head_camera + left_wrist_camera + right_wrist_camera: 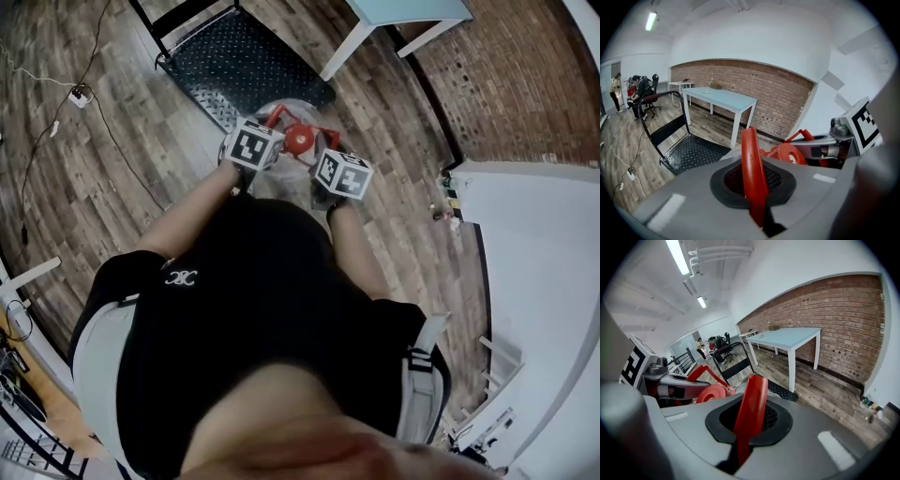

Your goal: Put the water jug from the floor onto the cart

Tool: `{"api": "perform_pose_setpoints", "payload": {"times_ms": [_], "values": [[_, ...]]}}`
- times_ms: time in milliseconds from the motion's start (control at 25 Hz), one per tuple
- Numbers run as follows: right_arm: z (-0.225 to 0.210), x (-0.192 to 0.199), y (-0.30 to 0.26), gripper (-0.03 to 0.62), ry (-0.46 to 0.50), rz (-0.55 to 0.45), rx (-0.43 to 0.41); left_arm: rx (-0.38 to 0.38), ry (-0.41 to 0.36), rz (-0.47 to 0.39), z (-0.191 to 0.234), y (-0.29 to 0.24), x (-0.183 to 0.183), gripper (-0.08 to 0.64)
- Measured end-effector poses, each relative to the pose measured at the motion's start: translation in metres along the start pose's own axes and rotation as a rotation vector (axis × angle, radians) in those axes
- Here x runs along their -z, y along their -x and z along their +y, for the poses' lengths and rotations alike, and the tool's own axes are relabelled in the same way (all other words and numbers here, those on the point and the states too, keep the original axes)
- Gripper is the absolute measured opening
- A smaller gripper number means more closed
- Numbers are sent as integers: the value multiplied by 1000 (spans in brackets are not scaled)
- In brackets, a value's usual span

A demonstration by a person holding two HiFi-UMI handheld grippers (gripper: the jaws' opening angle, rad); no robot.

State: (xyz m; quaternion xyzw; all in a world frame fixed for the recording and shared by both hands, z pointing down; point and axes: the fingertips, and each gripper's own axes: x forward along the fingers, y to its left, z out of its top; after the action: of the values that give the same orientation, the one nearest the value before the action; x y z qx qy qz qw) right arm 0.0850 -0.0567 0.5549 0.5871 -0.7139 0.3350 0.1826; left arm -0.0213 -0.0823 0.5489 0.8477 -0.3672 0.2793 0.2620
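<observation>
The water jug [281,108] is a clear jug with a red cap [298,141] and red strap handles. It is right in front of me, beside the near corner of the black cart platform [239,61]. My left gripper [265,131] is shut on one red handle [752,168]. My right gripper [323,155] is shut on the other red handle [751,411]. The red cap [787,152] lies between the two grippers. The cart's platform [691,150] and its upright black push bar lie ahead. Whether the jug is off the floor is hidden by the grippers.
A light blue table [403,14] with white legs stands beyond the cart, by a brick wall [525,84]. A white wall or counter [534,281] runs along the right, with small bottles [441,211] at its foot. A power strip [80,94] and cables lie on the floor, left.
</observation>
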Motion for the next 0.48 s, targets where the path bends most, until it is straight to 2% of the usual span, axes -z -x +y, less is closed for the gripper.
{"api": "perform_pose_setpoints", "payload": {"times_ms": [160,480], "values": [[3,-25,-32,21,2,-12,25,19,2,7,32,-16,-22,2],[0,-62,-70,21,21,-20,78,38,12,13,69,-47,-47,2]]}}
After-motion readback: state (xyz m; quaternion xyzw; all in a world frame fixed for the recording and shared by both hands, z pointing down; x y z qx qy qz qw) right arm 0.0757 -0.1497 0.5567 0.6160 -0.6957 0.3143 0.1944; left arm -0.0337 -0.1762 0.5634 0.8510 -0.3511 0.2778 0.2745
